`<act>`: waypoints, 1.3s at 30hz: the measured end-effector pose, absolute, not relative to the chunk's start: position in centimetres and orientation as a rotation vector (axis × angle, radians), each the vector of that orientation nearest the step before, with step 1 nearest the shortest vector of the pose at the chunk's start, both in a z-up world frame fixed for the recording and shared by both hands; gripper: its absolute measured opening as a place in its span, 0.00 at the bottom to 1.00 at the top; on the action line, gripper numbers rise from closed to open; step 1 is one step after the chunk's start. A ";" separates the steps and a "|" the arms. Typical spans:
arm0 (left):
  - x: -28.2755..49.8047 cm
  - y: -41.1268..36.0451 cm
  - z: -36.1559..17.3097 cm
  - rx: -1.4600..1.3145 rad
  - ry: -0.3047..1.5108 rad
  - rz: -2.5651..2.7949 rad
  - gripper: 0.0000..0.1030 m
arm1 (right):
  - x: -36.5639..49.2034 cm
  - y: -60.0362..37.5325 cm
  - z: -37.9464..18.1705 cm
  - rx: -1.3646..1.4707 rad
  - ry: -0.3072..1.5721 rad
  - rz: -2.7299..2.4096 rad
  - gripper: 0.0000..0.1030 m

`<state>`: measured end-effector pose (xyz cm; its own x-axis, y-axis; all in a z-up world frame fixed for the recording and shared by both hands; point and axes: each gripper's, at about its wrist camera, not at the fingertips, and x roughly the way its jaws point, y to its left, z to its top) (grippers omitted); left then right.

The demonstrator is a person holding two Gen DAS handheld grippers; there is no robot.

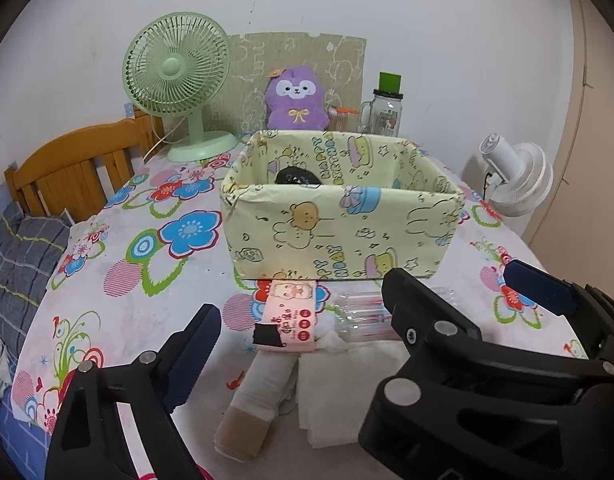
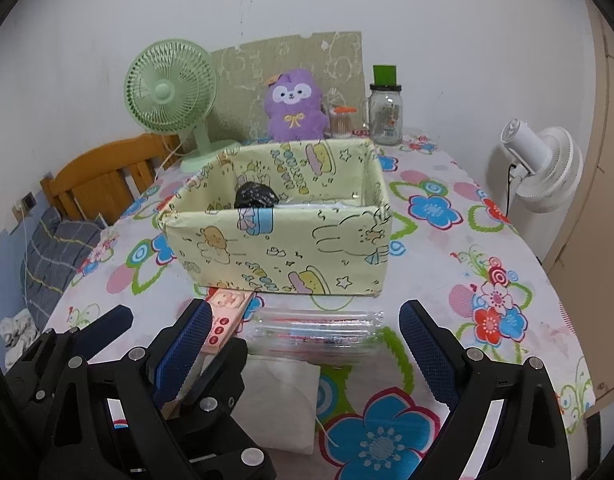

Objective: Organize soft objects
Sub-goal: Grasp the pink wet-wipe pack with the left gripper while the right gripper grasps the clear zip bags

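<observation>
Left gripper (image 1: 295, 316) is hovering low in front of the box (image 1: 339, 236), fingers (image 1: 195, 344) standing apart, nothing clamped. Right gripper (image 2: 307, 340) is hovering just beside it, fingers (image 2: 423, 344) also standing wide, gripping nothing.

Nearest, well before the box: white tissue (image 1: 339, 392) and a bandage roll (image 1: 259, 396) are lying flat on the table (image 1: 155, 304), touching each other. Between them and the box: a pink pack (image 1: 291, 316) is lying with its far end touching the box's front wall, and a clear plastic pack (image 2: 319, 332) is lying just right of the pink one.

Box is sitting mid-table, open top; a black item (image 2: 255, 196) is lying inside at the back left.

Behind the box: green fan (image 1: 179, 84) to the left, purple plush (image 1: 297, 98) sitting upright in the middle, jar (image 2: 385, 114) to the right. White fan (image 2: 543, 168) is standing off the table, right of the box.
</observation>
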<state>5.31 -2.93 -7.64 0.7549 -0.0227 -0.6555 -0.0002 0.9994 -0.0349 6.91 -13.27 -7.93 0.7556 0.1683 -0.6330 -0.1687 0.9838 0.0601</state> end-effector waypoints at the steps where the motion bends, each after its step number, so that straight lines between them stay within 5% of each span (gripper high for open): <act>1: 5.4 -2.8 -7.9 -0.033 0.722 -0.010 0.88 | 7.1 -13.1 -8.2 -0.002 0.699 0.184 0.94; 9: 6.7 -1.5 -9.2 -0.045 0.763 -0.010 0.71 | 8.6 -12.2 -9.7 -0.020 0.750 0.189 0.94; 39: 10.9 -1.6 -13.3 -0.021 0.890 -0.050 0.69 | 13.2 -12.6 -13.8 -0.019 0.890 0.110 1.00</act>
